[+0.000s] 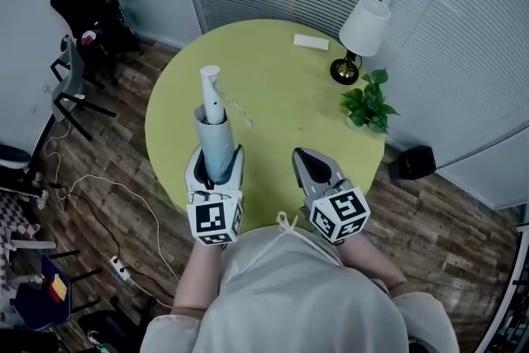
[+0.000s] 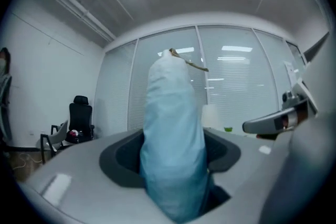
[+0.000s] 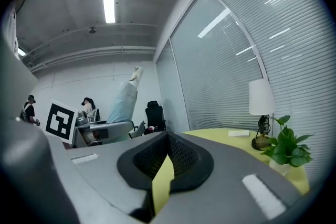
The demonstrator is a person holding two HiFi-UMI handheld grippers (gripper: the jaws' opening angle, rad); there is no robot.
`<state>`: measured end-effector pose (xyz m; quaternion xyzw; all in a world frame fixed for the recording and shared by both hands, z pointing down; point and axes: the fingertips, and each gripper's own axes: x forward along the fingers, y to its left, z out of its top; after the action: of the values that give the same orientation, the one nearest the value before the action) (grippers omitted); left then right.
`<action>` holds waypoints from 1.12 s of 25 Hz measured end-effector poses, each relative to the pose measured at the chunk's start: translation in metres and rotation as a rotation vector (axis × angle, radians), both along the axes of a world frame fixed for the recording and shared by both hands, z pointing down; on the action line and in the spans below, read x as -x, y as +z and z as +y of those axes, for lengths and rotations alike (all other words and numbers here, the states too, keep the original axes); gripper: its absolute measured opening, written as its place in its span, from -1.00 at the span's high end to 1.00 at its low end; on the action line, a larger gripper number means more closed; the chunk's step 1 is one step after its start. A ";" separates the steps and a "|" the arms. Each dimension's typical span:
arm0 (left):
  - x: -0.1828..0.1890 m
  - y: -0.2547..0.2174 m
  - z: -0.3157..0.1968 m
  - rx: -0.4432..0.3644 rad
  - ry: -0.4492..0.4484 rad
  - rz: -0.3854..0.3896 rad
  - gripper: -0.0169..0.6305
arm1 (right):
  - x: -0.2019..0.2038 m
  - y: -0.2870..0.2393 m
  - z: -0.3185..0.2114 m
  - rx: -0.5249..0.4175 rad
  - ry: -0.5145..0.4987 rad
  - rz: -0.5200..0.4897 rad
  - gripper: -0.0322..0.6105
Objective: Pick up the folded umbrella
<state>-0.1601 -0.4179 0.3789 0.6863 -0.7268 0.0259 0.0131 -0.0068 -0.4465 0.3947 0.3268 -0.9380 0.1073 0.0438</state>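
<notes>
Pale-blue fabric is showing at the left of the head view, where I am clenching my left gripper [image 1: 216, 158] around the folded umbrella [image 1: 216, 135]. Its jaws are pressing on the lower part of the bundle from both sides. The umbrella is pointing away from me over the near edge of the round yellow-green table [image 1: 281, 103], white tip farthest out, with a thin cord trailing beside it. My right gripper [image 1: 304, 155] is hovering just beside it over the same edge, jaws drawn together to a point and grasping nothing. A white-shaded lamp [image 1: 360, 35], a small green plant [image 1: 368, 105] and a flat white box [image 1: 311, 41] are sitting along the far right of the table, well apart from both grippers.

Looking along my left jaws, the umbrella is filling the middle of the left gripper view and rising between the dark pads, which are squeezing it on either side. It is standing out against the window blinds [image 2: 231, 86], clear of the table. A black office chair [image 2: 80, 113] is standing at the left.

Looking along my right jaws, the pads are meeting at their tips, and only a sliver of table is showing through the slit below. Off to the left, the umbrella is slanting upward, clamped in my other gripper beside its marker cube [image 3: 60, 122].
</notes>
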 end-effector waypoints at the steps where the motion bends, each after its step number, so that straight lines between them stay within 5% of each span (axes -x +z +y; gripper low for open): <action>1: 0.004 -0.004 0.003 -0.014 -0.016 0.007 0.03 | 0.001 -0.005 0.000 -0.018 0.005 -0.005 0.90; 7: 0.010 -0.013 0.008 -0.034 -0.038 -0.031 0.03 | 0.013 -0.020 -0.001 -0.094 0.005 0.006 0.90; 28: 0.013 -0.020 0.018 -0.034 -0.036 -0.044 0.02 | 0.045 -0.014 0.010 -0.120 -0.057 0.085 0.90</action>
<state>-0.1727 -0.4000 0.3592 0.6726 -0.7393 0.0283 -0.0143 -0.0518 -0.4366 0.3811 0.3063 -0.9489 0.0357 0.0668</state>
